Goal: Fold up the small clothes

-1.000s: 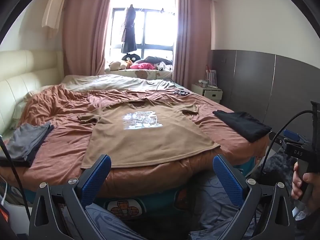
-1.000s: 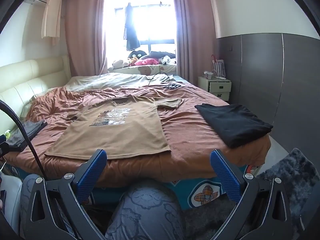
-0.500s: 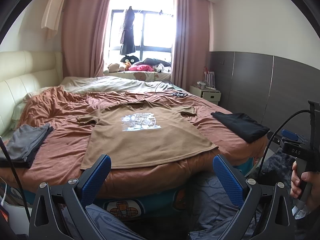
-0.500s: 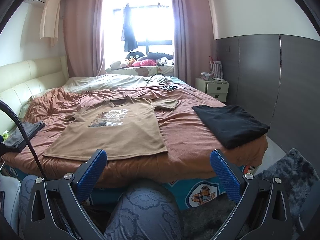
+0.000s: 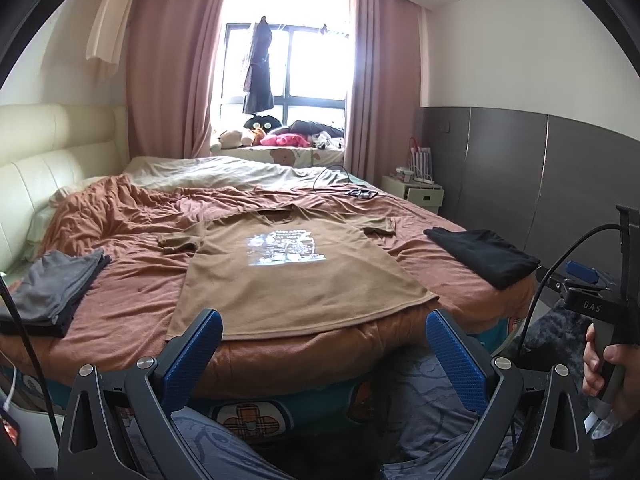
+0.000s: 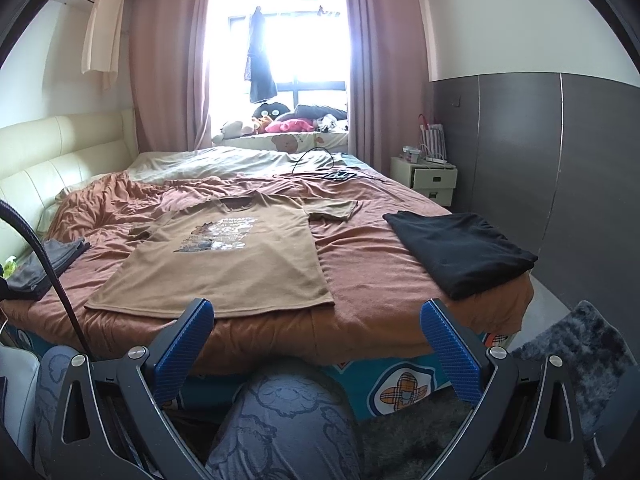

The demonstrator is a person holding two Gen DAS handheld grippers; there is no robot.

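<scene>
A brown T-shirt [image 5: 288, 276] with a white print lies flat and face up on the rust-coloured bedspread [image 5: 128, 240], hem toward me; it also shows in the right wrist view [image 6: 236, 264]. My left gripper [image 5: 324, 344] is open and empty, held off the near bed edge just short of the hem. My right gripper [image 6: 316, 332] is open and empty, also short of the bed edge, at the shirt's right hem corner. The right gripper's handle and the hand holding it [image 5: 604, 320] show at the left view's right edge.
A folded black garment [image 6: 460, 252] lies at the bed's right edge. A grey folded pile [image 5: 52, 288] lies at the left edge. A cable and dark device [image 6: 340, 176] lie farther back. A white nightstand [image 6: 424, 178] and a dark rug [image 6: 572, 344] are on the right. My knee [image 6: 288, 424] is below.
Both views have shifted slightly, tilting upward so the bed sits a little lower in frame. The shirt and both open grippers are otherwise unchanged.
</scene>
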